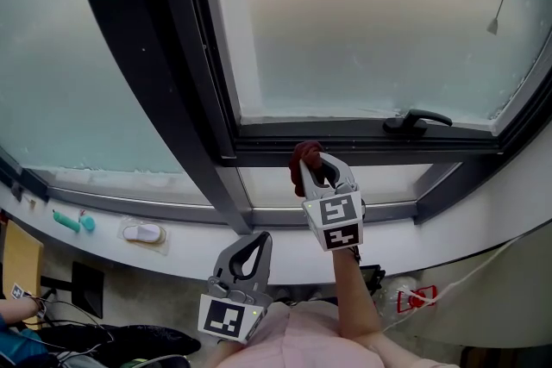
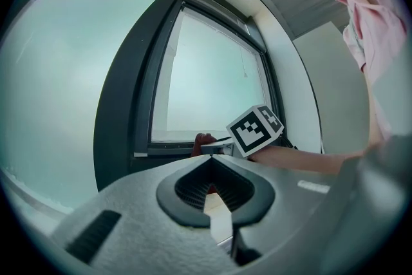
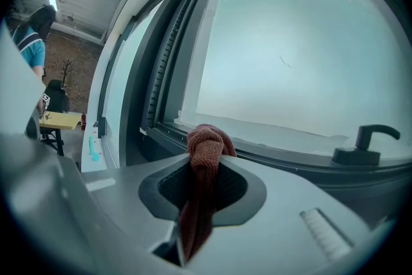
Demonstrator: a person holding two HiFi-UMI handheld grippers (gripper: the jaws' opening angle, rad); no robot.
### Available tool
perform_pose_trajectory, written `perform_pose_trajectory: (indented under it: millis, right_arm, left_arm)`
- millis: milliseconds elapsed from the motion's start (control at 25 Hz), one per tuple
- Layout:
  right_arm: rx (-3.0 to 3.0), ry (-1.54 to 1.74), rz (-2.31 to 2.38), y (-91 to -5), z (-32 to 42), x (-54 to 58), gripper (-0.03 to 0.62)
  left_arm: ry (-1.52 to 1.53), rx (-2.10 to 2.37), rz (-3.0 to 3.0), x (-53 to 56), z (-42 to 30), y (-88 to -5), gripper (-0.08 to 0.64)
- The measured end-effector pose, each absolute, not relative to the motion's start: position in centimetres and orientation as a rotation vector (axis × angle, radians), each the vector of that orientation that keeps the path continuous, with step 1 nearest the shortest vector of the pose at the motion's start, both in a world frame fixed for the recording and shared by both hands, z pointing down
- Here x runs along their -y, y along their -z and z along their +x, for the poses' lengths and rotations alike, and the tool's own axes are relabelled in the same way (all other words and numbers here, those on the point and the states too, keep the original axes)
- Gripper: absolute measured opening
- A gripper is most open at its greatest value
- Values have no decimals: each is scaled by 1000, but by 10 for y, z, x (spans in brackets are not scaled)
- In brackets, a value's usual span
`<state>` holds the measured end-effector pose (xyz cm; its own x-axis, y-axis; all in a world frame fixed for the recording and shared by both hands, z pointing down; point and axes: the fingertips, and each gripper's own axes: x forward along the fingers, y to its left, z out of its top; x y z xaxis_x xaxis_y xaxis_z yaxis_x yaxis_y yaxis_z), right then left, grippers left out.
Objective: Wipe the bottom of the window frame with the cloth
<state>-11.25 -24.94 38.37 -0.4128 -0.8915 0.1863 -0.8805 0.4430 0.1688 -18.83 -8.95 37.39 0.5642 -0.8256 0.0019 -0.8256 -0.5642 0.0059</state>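
1. Got the right gripper (image 1: 316,165) clamped down on the reddish-brown cloth (image 3: 206,143). Bunched wad poking out past the tips, rest trailing back between the jaws.
2. Looks like the wad sits right up at the dark bottom rail of the window frame (image 1: 362,142), left of the black handle (image 1: 418,118). Can't tell for sure whether it's actually touching.
3. Got the left gripper (image 1: 257,239) hanging nearer and to the lower left. Jaws pressed together with nothing in them, pointed up toward the right one.
4. Further out: frosted glass (image 1: 371,21) above the rail and a thick dark mullion (image 1: 164,73) off to the left. Below, a white sill (image 1: 448,233) with a teal thing (image 1: 69,221) and a white gadget (image 1: 143,233) way over left.
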Motion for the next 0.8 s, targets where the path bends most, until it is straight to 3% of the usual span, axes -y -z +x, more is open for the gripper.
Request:
perform_pose_trajectory:
  millis: [800]
  right_arm:
    - [2372, 37, 1687, -385, -33, 248, 64]
  left_arm:
    - [-16, 1395, 2812, 87, -160, -377, -2]
